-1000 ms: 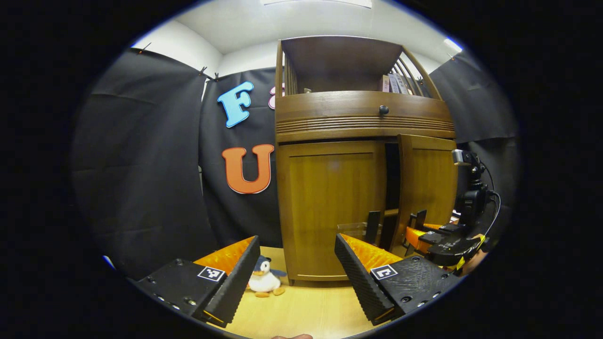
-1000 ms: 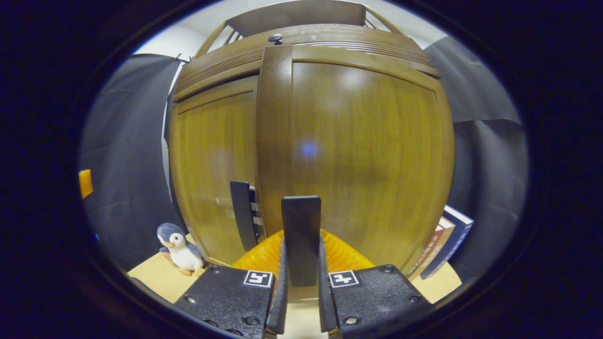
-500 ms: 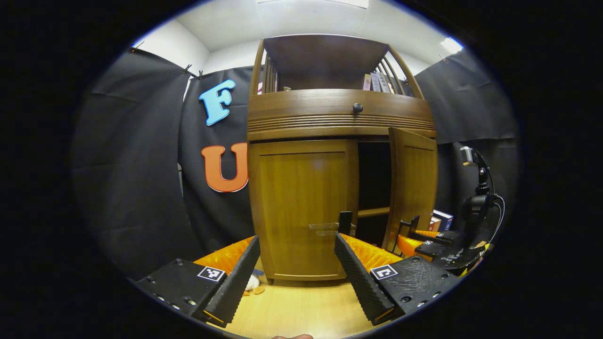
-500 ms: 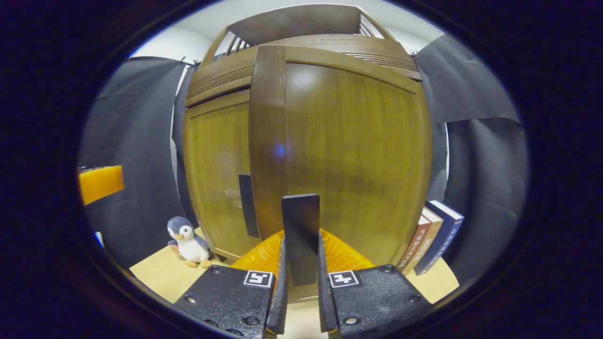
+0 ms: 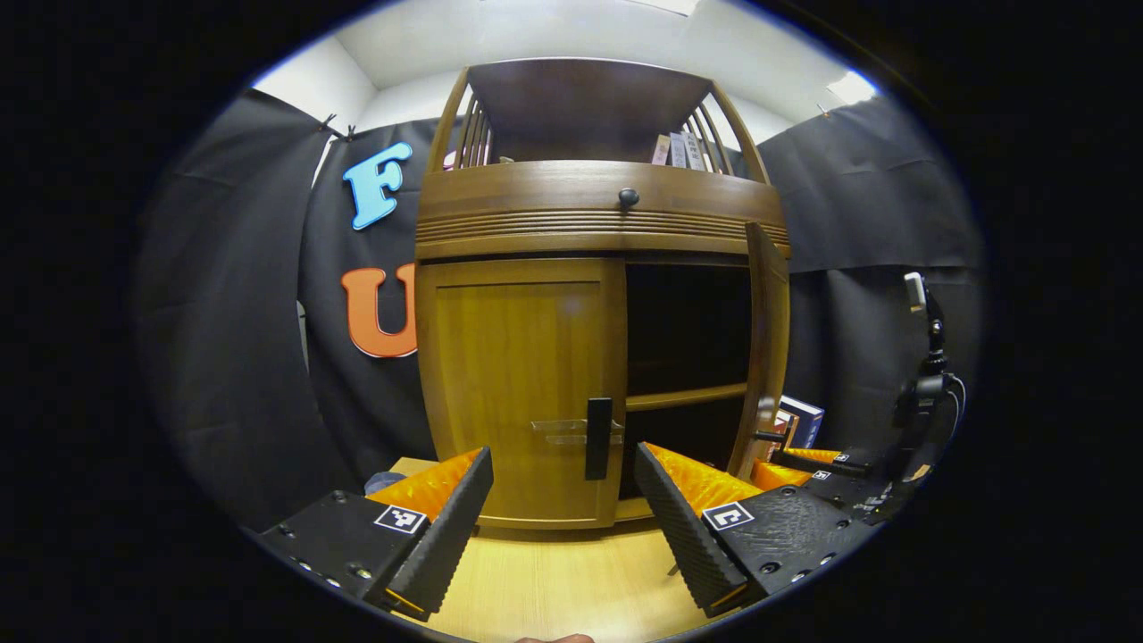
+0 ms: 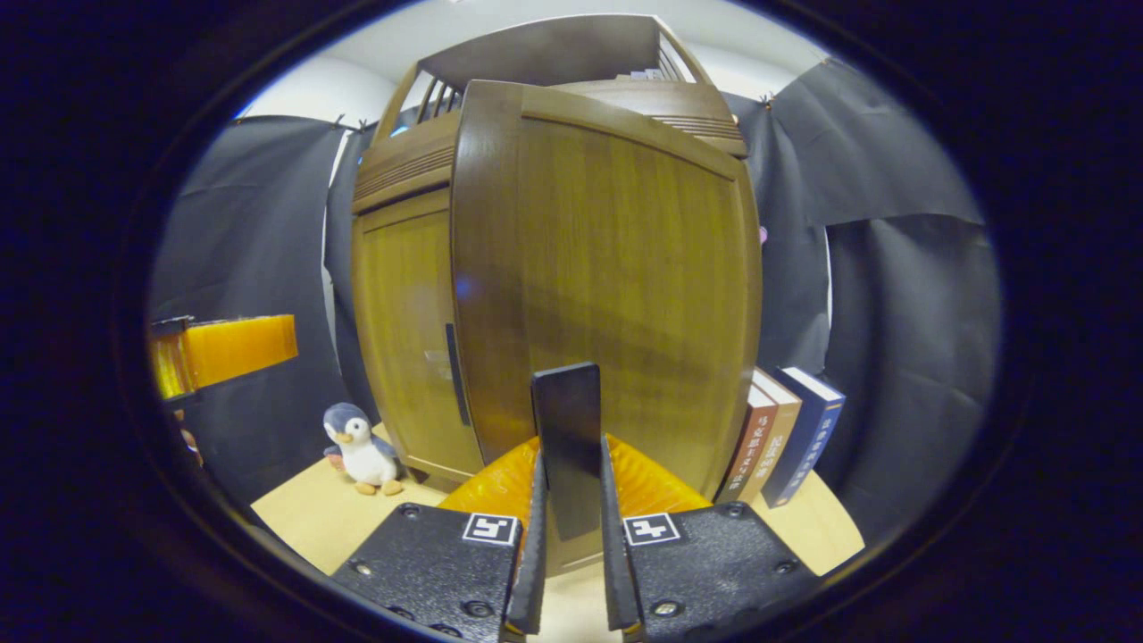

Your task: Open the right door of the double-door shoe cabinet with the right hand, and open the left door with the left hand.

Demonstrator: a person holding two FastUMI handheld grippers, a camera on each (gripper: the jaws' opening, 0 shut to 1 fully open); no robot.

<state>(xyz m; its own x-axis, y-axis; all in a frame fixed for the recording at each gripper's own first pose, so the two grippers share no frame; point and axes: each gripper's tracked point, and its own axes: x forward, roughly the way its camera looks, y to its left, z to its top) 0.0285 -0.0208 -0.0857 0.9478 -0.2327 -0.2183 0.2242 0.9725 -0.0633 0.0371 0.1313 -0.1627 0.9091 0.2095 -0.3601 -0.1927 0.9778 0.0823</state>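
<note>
The wooden shoe cabinet [image 5: 598, 214] stands in front of me. Its left door [image 5: 518, 384] is closed, and that door's dark upright handle [image 5: 598, 438] lies ahead between the fingers of my open left gripper [image 5: 563, 518], a short way off. The right door [image 5: 768, 348] is swung wide, showing dark shelves [image 5: 686, 397] inside. In the right gripper view the right door [image 6: 616, 286] faces me close up. My right gripper [image 6: 570, 464] is shut on its dark handle [image 6: 569, 420]. The right gripper [image 5: 808, 464] also appears beside the open door in the left gripper view.
A plush penguin [image 6: 362, 451] sits on the light wooden floor [image 5: 554, 580] left of the cabinet. Several books [image 6: 790, 438] lean upright behind the open door. A drawer with a round knob [image 5: 629, 196] sits above the doors. Black cloth walls surround the booth.
The right door has swung much further open with my right gripper holding its handle. My left gripper has shifted so the left door's handle now lies between its fingers.
</note>
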